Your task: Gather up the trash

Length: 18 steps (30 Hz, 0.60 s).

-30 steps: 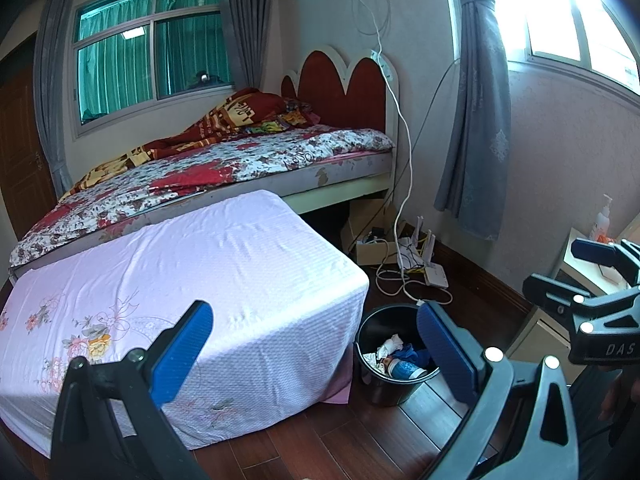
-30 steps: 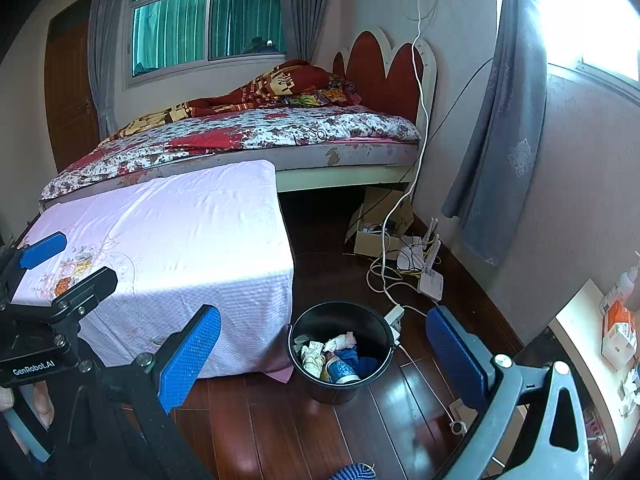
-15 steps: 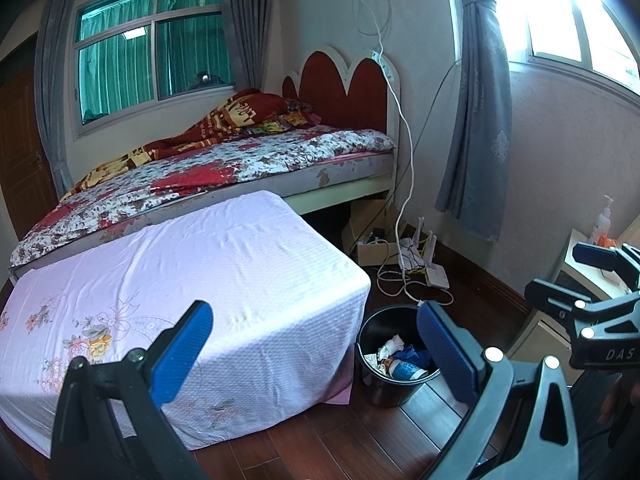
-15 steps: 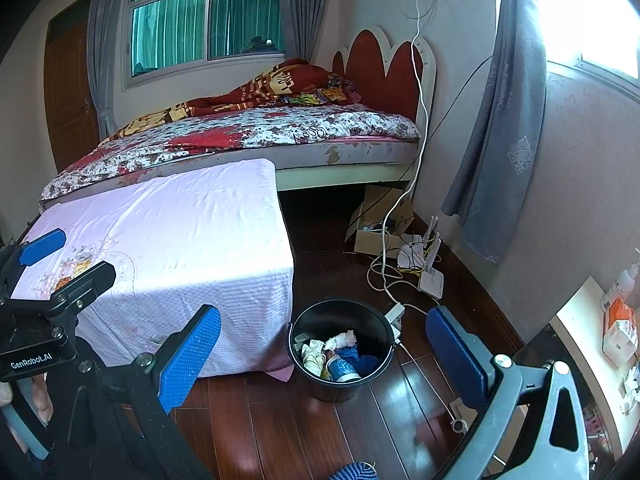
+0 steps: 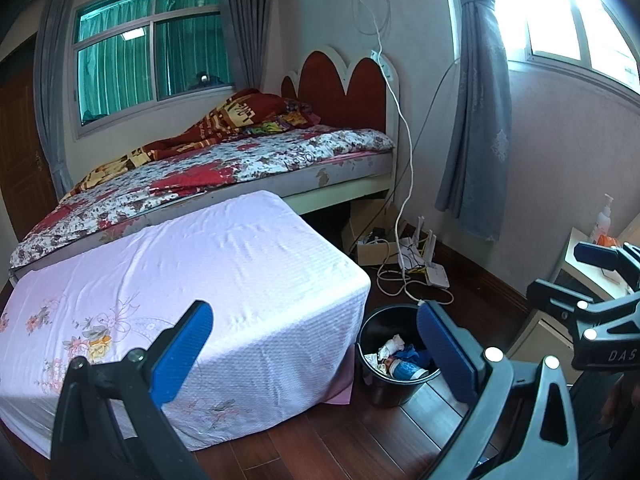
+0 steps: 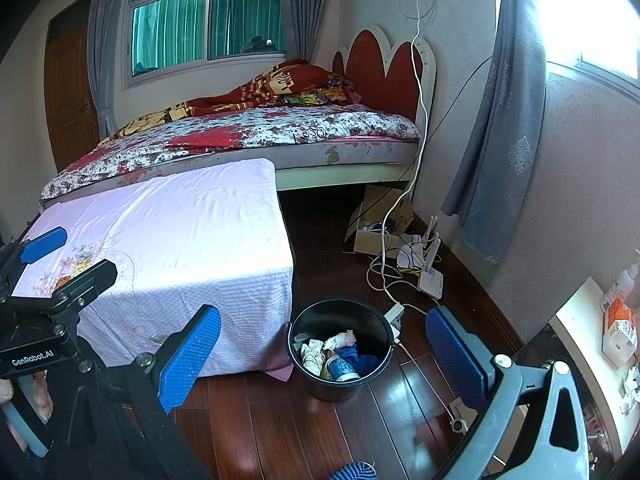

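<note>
A black trash bucket [image 5: 370, 384] [image 6: 340, 390] stands on the wood floor at the corner of the pink-covered low bed. It holds crumpled white paper [image 6: 320, 350], a blue cup [image 6: 341, 369] and blue cloth. My left gripper [image 5: 314, 354] is open and empty, held above the bed corner and bucket. My right gripper [image 6: 322, 354] is open and empty, held above the bucket. Each gripper also shows at the edge of the other's view, the right one [image 5: 576, 272] and the left one [image 6: 66, 256].
A pink-sheeted low bed [image 5: 180, 280] lies left of the bucket, with a floral bed [image 5: 224, 172] behind. Cables, a router [image 6: 430, 276] and a cardboard box [image 6: 376, 232] clutter the floor by the wall. A white side table [image 6: 592, 344] with tissues stands right.
</note>
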{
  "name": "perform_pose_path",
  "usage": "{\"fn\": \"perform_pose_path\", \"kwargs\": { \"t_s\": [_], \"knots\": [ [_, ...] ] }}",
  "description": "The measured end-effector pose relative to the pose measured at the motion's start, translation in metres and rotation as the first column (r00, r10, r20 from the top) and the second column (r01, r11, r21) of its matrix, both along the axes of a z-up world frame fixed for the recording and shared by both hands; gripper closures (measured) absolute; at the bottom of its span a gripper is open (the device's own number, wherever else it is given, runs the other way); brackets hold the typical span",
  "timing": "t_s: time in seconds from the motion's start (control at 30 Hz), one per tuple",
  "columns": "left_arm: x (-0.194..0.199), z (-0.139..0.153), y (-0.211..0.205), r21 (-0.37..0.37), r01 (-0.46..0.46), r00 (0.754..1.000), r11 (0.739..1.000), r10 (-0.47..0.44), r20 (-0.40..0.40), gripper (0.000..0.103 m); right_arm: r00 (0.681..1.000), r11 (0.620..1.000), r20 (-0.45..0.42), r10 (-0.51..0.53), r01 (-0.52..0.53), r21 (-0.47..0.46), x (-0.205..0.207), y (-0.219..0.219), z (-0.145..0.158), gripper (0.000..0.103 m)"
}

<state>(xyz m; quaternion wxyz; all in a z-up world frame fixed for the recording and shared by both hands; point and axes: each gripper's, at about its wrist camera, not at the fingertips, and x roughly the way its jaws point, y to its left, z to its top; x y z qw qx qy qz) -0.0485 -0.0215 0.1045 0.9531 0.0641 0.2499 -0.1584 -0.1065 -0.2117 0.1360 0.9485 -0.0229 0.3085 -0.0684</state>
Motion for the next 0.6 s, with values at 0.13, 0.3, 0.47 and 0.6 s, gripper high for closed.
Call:
{"fn": "perform_pose_path", "kwargs": {
  "t_s": [0.13,0.3,0.47,0.6],
  "knots": [
    [-0.0005,0.0009,0.0005,-0.002,0.001,1.0,1.0,-0.001,0.007,0.001,1.0,1.0,-0.004,0.001,-0.001,-0.003,0.001,0.0006,0.0005,0.0],
    [0.0012,0.0026,0.0032,0.001,-0.005,1.0,1.0,0.005,0.02,0.001,1.0,1.0,-0.004,0.001,-0.001,-0.005,0.0015,0.001,0.001,0.0],
    [0.0054,0.0052,0.0059,-0.007,0.019,0.999,1.0,-0.019,0.027,0.001,1.0,1.0,-0.005,0.001,-0.001,-0.005,0.0018,0.0002,0.0017,0.0],
    [0.0065,0.0032,0.0043,-0.005,0.028,1.0,1.0,-0.028,0.015,0.001,1.0,1.0,-0.007,0.001,-0.001,-0.005,0.0024,0.0005,0.0018,0.0]
  ]
}}
